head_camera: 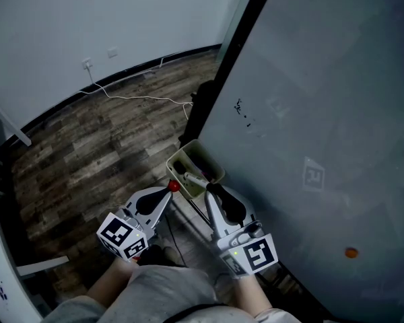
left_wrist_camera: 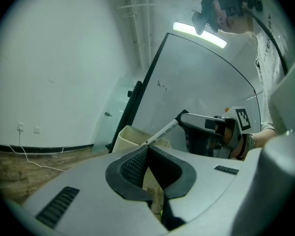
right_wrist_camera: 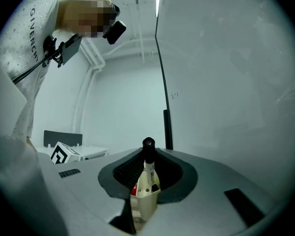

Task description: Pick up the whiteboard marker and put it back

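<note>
The right gripper (right_wrist_camera: 148, 154) is clamped on the black end of the marker (right_wrist_camera: 148, 175). The marker therefore lies straight ahead of these jaws, with its long axis running forward and a little down, and its white end points at the box (head_camera: 182, 151) just beyond. The left gripper (left_wrist_camera: 147, 150) waits beside the box. Its jaws seem pressed together and probably hold nothing, so the placing belongs to the right hand.

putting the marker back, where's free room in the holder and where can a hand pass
The holder looks bare along its floor-side wall; dark items fill the whiteboard side. Its near end is crowded: left gripper, right gripper and whiteboard marker meet there. A hand passes freest over the floor.
</note>
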The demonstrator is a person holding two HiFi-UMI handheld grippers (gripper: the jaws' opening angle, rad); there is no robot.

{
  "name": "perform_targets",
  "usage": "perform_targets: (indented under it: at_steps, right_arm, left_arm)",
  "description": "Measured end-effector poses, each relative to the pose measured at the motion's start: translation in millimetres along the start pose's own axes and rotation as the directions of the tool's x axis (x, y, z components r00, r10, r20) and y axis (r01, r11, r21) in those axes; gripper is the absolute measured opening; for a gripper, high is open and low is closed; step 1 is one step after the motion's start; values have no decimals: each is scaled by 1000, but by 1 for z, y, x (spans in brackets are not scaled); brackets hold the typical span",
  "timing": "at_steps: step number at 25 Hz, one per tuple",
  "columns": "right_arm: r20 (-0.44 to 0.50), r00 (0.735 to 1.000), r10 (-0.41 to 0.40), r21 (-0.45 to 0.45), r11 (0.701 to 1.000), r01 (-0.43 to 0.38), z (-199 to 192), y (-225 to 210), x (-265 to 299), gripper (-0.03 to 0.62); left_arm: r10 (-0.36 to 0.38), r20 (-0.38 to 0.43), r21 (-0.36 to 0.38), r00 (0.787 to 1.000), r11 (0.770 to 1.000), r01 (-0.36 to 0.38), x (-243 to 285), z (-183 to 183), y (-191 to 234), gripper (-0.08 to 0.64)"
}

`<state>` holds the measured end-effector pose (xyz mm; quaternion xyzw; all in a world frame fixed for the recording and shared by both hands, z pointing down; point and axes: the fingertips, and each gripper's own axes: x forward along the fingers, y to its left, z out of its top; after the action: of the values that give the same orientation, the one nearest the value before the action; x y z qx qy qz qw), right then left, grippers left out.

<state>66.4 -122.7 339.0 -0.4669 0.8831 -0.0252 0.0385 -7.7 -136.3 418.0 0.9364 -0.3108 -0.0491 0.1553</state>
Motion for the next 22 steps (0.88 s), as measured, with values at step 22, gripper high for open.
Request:
perform_targets:
  at_steps: [22]
  right_arm:
    - [10, 1000, 26, -21, 999, -26, 19, 3, -3, 75]
  left_arm:
    - [-1, 28, 22, 1000, 1000, 0, 0, 18, 0, 15]
